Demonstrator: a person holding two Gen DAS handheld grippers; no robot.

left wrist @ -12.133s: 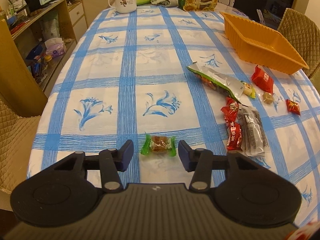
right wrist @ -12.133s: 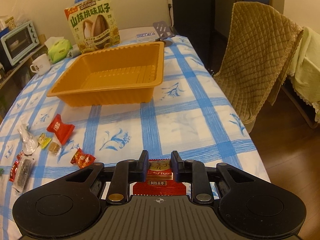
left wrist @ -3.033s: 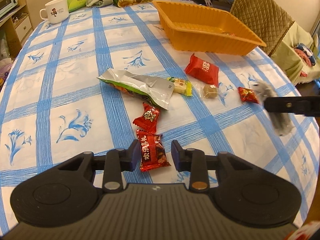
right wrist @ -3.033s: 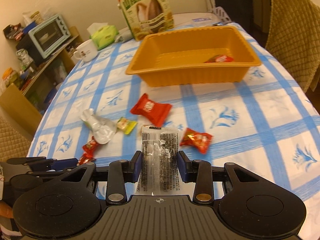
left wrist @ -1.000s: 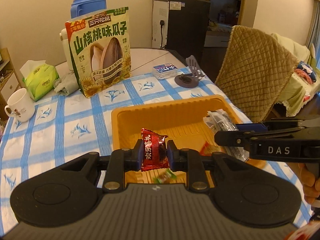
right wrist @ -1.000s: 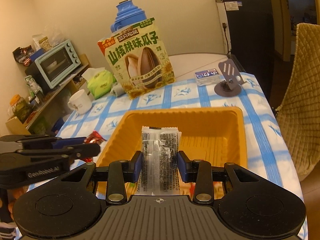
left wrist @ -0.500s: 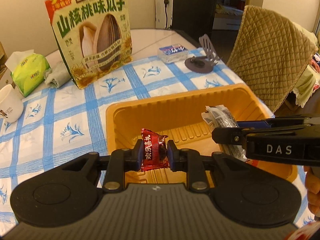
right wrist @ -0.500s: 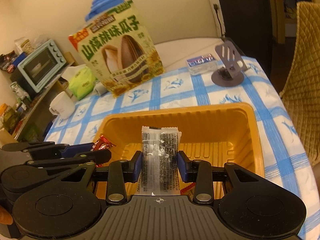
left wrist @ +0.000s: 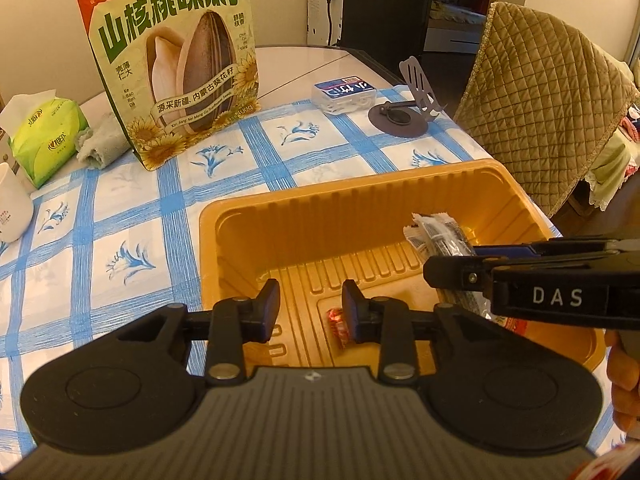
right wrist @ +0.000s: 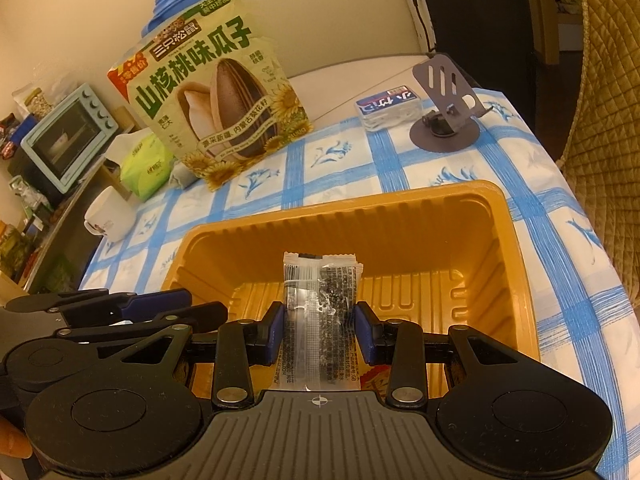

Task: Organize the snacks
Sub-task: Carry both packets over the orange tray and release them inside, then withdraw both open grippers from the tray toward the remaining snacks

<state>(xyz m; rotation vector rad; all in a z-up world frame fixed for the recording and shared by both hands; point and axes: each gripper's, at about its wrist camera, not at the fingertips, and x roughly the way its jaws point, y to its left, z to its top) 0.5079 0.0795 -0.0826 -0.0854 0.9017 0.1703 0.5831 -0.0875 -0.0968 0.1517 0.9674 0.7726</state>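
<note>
The orange tray stands on the blue-checked table; it also shows in the right wrist view. My left gripper is open and empty above the tray's near left part. A red wrapped snack lies on the tray floor just below it. My right gripper is shut on a clear packet of dark snack and holds it over the tray. That packet and the right gripper show in the left wrist view at the right.
A big sunflower-seed bag stands behind the tray. A tissue pack, a white mug, a small white box and a grey phone stand sit at the table's far end. A quilted chair stands at the right.
My left gripper has opened and the red snack has dropped into the tray. My right gripper still holds the clear packet and has moved lower over the tray.
</note>
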